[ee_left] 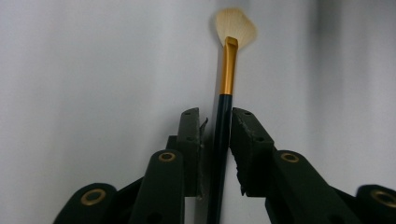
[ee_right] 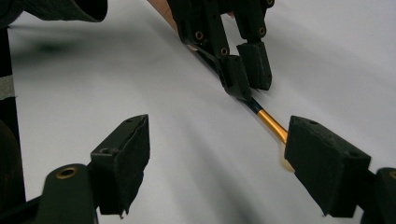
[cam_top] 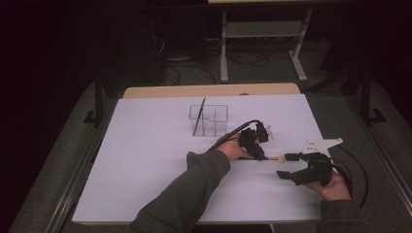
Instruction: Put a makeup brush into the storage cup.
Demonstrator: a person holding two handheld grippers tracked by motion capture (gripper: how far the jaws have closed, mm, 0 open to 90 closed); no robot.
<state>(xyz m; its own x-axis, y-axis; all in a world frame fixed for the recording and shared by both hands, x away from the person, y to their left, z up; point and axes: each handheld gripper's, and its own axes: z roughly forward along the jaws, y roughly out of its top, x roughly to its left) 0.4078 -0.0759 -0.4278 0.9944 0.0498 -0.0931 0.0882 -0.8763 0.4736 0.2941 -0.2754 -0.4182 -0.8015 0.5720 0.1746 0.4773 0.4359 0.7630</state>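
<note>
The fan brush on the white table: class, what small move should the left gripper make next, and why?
Probably finish closing the left gripper on the fan brush: its dark handle runs between the jaws, and a thin gap shows beside the right-hand pad.

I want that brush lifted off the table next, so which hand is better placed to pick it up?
The left. Its gripper already has both fingers around the brush handle, nearly closed on it. The right gripper is wide open, with just one finger beside the bristle end.
</note>
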